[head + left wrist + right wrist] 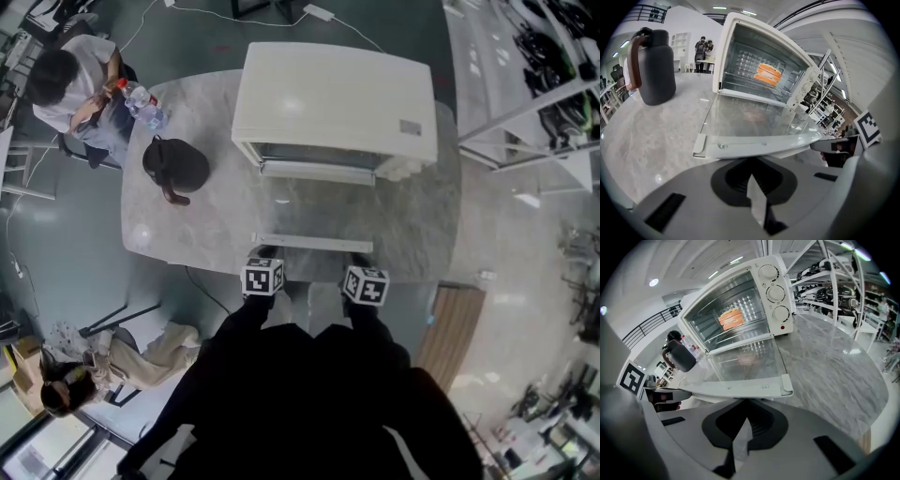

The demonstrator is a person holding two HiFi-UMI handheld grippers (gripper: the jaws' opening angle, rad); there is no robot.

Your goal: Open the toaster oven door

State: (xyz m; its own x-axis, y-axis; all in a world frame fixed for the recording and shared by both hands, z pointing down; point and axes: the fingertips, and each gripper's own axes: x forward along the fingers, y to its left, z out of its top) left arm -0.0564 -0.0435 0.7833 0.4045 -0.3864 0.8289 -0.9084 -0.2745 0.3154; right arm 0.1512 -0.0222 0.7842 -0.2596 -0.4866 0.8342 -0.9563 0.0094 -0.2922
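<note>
The white toaster oven (333, 94) stands at the far side of the marble table (422, 234). Its glass door (314, 202) lies folded down flat, with the handle bar (312, 242) toward me. An orange food item (768, 73) rests on the rack inside, and it also shows as the orange item (731, 317) in the right gripper view. My left gripper (265, 255) sits just in front of the handle's left end and my right gripper (360, 261) at its right end. Both look shut, with the handle (759, 144) (740, 389) lying just beyond their tips, not between them.
A black jug (175, 166) with a brown handle stands left of the oven, and a water bottle (141, 103) is at the table's far left corner. A seated person (70, 80) is beyond it. Metal shelving (534, 94) runs along the right. Three knobs (776, 294) face right of the door.
</note>
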